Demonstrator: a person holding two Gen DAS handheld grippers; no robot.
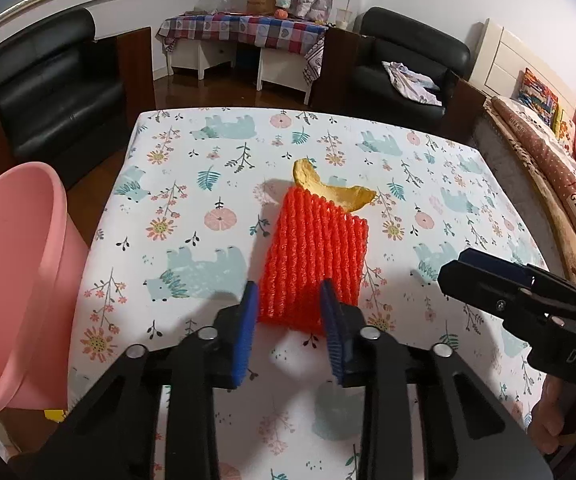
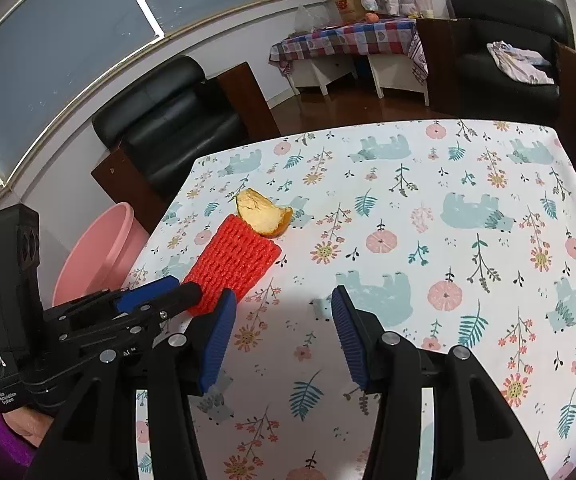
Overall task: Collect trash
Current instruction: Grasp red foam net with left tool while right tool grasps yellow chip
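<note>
A red foam fruit net (image 1: 313,256) lies on the floral tablecloth (image 1: 192,184), with a piece of orange peel (image 1: 329,189) on its far end. My left gripper (image 1: 289,312) is open, its blue pads either side of the net's near end, not closed on it. The net (image 2: 234,262) and peel (image 2: 264,216) also show in the right wrist view, where the left gripper (image 2: 176,288) reaches the net's near end. My right gripper (image 2: 282,330) is open and empty over the cloth, to the right of the net. It also shows in the left wrist view (image 1: 459,266).
A pink bin (image 1: 12,280) stands at the table's left edge; it also shows in the right wrist view (image 2: 96,252). Black armchairs (image 1: 48,92) stand beyond the table, and a bed (image 1: 547,168) is on the right.
</note>
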